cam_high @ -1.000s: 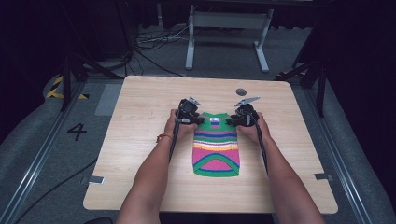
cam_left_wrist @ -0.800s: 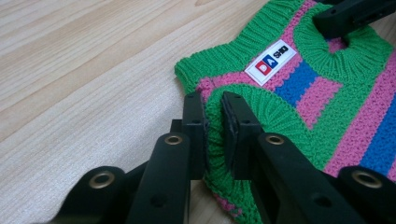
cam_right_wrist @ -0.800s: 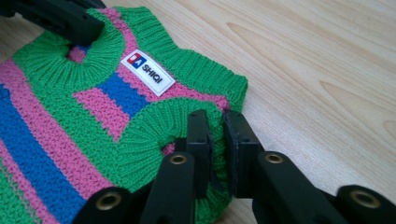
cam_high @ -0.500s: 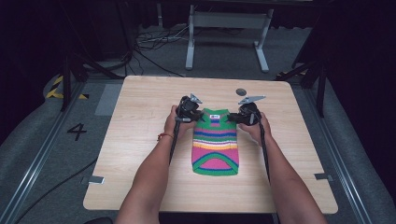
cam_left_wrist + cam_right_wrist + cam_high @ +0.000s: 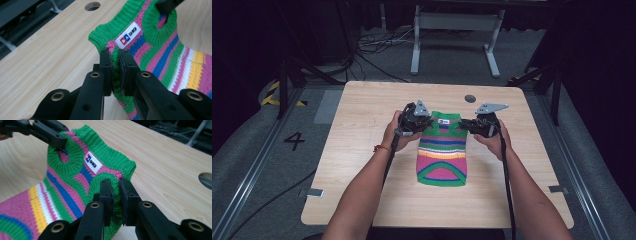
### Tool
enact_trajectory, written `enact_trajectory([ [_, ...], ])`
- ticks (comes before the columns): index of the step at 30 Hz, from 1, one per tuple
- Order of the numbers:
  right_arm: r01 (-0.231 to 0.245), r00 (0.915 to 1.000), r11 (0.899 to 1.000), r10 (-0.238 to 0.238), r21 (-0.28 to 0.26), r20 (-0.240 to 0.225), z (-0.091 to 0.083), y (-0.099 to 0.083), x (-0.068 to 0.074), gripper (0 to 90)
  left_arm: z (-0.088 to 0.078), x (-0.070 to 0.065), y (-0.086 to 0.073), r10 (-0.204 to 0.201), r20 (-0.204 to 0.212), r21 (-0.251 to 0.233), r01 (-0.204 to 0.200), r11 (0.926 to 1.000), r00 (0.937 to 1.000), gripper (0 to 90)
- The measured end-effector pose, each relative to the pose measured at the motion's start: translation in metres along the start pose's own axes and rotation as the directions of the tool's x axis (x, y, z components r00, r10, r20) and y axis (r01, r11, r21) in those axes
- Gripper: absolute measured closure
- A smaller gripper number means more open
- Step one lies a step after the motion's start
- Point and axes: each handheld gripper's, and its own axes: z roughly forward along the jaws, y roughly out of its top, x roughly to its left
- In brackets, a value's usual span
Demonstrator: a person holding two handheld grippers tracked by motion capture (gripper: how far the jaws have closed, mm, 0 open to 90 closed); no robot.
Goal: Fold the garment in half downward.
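A small knitted sweater (image 5: 443, 152) with green, pink, blue, yellow and white stripes lies flat in the middle of the wooden table (image 5: 362, 150). Its green collar end with a white label (image 5: 128, 35) points away from the person. My left gripper (image 5: 426, 123) is shut on the sweater's left shoulder edge (image 5: 114, 62). My right gripper (image 5: 466, 124) is shut on the right shoulder edge (image 5: 116, 188). In the right gripper view the left gripper (image 5: 53, 141) pinches the green armhole rim at the far side. Both shoulders look slightly lifted off the wood.
A round hole (image 5: 470, 98) sits in the tabletop beyond the sweater, also seen as the round hole (image 5: 92, 5). Dark floor with cables and a metal stand (image 5: 452, 30) lies past the far edge. Bare wood surrounds the sweater on all sides.
Both grippers and the sweater have slid a little toward the person and the sweater lies stretched out flatter; the grips look the same.
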Motion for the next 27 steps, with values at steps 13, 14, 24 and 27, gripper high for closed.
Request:
enact_trajectory([
  [13,0.096,0.9910,0.994,-0.100,-0.048,-0.089,-0.029,-0.015,0.032,81.6,-0.026,-0.026,-0.028,0.112,0.036,-0.010,-0.111,0.9937,0.9931,80.9],
  [14,0.101,0.9898,0.994,-0.106,-0.051,-0.095,-0.031,-0.016,0.034,81.6,-0.028,-0.028,-0.030,0.121,0.040,-0.010,-0.120,0.9927,0.9919,80.9],
  [24,0.165,0.9744,0.986,-0.167,-0.026,-0.150,-0.039,-0.033,0.055,81.3,-0.034,-0.050,-0.047,0.164,0.080,-0.011,-0.164,0.9864,0.9831,80.4],
  [27,0.170,0.9708,0.985,-0.170,-0.019,-0.169,-0.042,-0.043,0.061,81.3,-0.036,-0.057,-0.052,0.179,0.092,-0.014,-0.178,0.9839,0.9796,80.4],
])
